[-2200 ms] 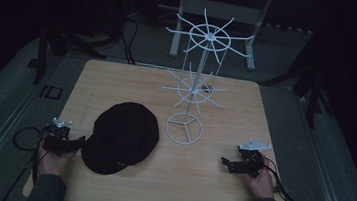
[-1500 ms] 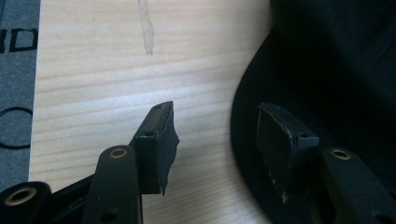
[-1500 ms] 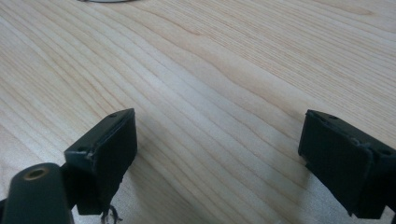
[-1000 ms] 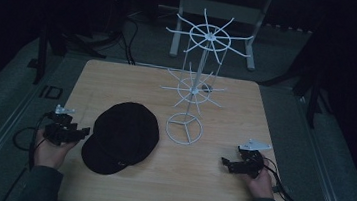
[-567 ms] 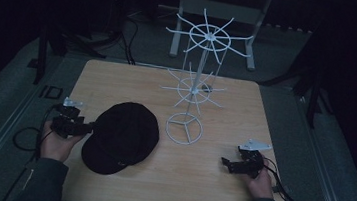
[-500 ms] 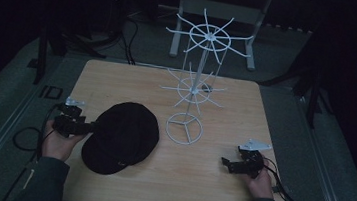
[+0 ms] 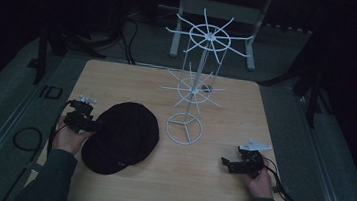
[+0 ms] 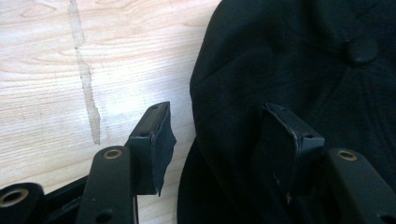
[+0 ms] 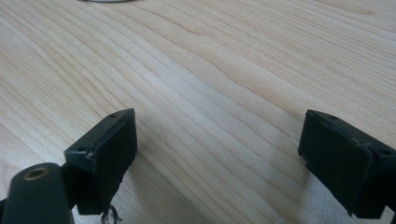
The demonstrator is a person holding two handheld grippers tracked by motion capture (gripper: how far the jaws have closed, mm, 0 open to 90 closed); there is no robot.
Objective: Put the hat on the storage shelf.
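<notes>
Black cap (image 7: 122,136) lying on the tabletop (image 7: 217,195) beside the white wire stand (image 7: 193,87)
Left tongs (image 8: 219,140) are spread astride its soft, light rim, best pinched at that edge; right tongs (image 9: 219,158) are held apart over bare wood

left gripper (image 7: 94,125) | moved from table's near-left edge up to black cap (image 7: 125,135) | jaws now straddling its edge
</notes>
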